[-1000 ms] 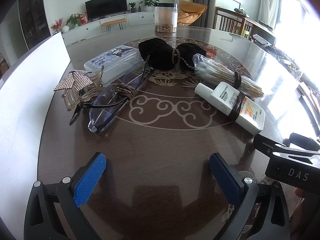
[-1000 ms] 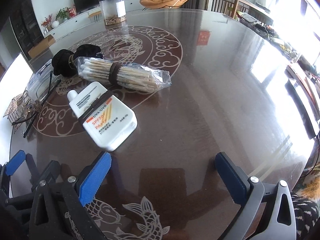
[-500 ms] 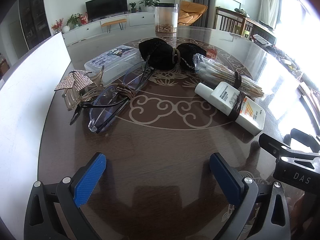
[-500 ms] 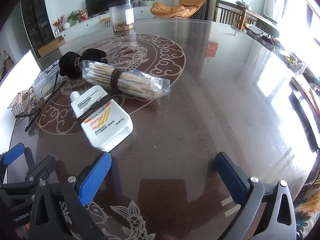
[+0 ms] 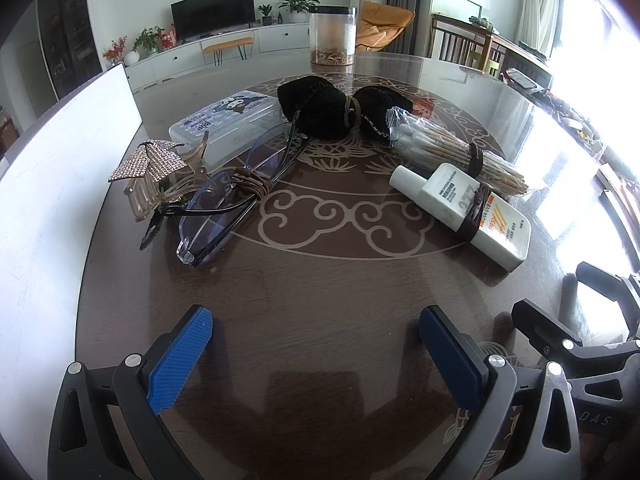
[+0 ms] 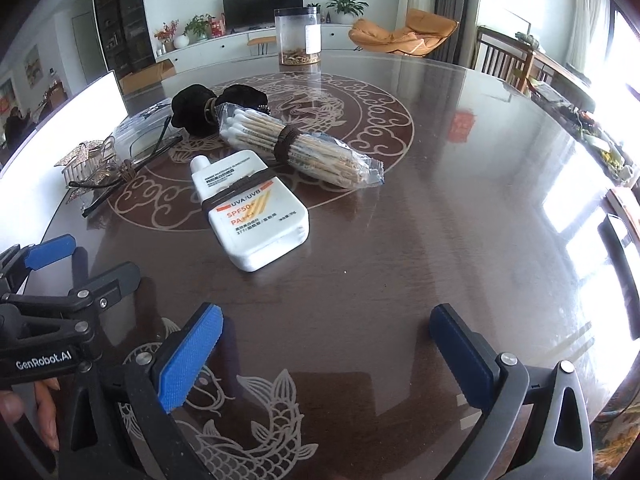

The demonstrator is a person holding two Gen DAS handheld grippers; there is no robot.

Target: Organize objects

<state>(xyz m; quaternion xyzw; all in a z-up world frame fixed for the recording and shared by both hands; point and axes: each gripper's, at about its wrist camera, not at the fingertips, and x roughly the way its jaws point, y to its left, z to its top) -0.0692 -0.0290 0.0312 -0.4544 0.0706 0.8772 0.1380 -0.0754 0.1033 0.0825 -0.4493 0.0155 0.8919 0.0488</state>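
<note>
Both cameras sit low over the table (image 5: 320,300), each looking forward between its own tool's blue pads toward the TV wall. The left view faces the glasses (image 5: 224,208) and hair clip (image 5: 156,176) close up. The right view stands just beside it, further right, nearest the sunscreen (image 6: 252,216). Both catch the sunscreen, the swabs (image 6: 296,148), the black scrunchies (image 5: 332,110) and the far jar (image 6: 297,36); each sees the other tool at its edge.

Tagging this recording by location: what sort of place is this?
Most likely a home living-dining room: a television on a low white cabinet, potted plants, and a round wooden dining table.
</note>
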